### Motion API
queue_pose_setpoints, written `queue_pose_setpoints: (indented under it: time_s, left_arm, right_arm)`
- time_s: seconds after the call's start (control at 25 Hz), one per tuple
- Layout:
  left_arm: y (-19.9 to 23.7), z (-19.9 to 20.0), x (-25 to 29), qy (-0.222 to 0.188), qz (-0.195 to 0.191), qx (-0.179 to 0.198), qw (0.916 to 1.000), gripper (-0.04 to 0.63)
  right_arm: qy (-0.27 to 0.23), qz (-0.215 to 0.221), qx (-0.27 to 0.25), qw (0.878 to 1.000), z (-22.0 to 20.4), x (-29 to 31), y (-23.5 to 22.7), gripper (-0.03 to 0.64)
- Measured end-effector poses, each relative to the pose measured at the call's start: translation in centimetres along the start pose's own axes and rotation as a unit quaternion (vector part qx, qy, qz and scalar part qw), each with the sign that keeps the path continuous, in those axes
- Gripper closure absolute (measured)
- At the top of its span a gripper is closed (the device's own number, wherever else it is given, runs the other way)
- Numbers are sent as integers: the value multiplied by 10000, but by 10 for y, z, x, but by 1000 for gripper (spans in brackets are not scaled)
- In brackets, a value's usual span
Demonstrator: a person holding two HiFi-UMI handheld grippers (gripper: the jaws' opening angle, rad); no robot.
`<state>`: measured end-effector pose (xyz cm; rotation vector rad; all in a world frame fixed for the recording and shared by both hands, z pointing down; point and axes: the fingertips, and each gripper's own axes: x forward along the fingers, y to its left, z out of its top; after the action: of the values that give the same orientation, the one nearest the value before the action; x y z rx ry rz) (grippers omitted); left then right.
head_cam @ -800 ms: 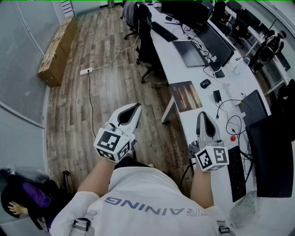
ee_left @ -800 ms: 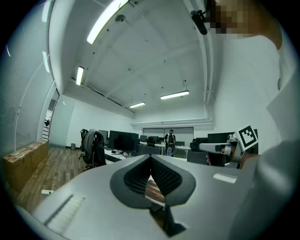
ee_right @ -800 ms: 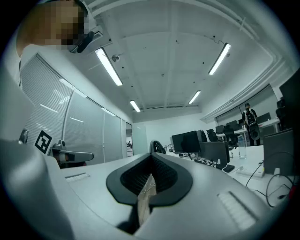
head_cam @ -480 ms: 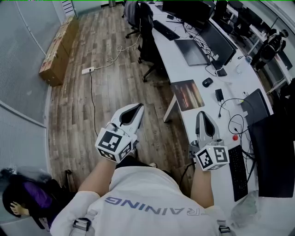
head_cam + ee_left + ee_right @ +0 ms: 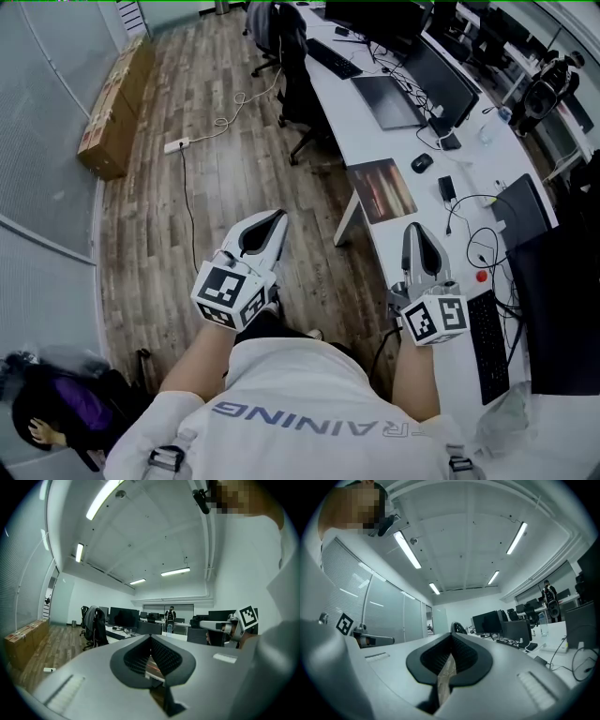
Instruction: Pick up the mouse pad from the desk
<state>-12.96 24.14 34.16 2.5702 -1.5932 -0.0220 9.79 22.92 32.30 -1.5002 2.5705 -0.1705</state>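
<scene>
The mouse pad (image 5: 381, 190), a rectangle with a reddish-brown picture, lies flat at the near-left edge of the long white desk (image 5: 349, 122). In the head view both grippers are held level in front of the person, short of the pad. My left gripper (image 5: 274, 221) hangs over the wooden floor to the left of the desk, jaws together and empty. My right gripper (image 5: 416, 232) is over the desk's front part, below the pad and apart from it, also shut with nothing in it. In the gripper views the left gripper (image 5: 151, 637) and right gripper (image 5: 451, 634) show closed jaws.
On the desk are a black mouse (image 5: 421, 163), a laptop (image 5: 389, 101), cables, a red button (image 5: 482, 277) and a keyboard (image 5: 487, 345) beside a dark monitor (image 5: 562, 309). An office chair (image 5: 291, 56) stands at the desk. A cardboard box (image 5: 117, 103) and power strip (image 5: 176, 145) lie on the floor.
Both grippers keep their places and stay shut. Only the head view drifts slightly.
</scene>
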Motion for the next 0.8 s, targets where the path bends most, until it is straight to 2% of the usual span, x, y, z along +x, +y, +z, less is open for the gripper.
queue_pose_setpoints:
  time_s: [0.12, 0.52, 0.8]
  left_arm:
    - [12, -4, 1, 54, 75, -97, 9999, 595]
    - [76, -14, 36, 117, -7, -373, 9992, 595]
    - [142, 0, 91, 48, -457, -655, 9968, 595]
  right_arm:
    - [2, 65, 74, 10000, -3, 6, 0, 604]
    - [460, -347, -93, 9983, -24, 70, -13, 604]
    - [527, -710, -484, 9949, -10, 152, -15, 604]
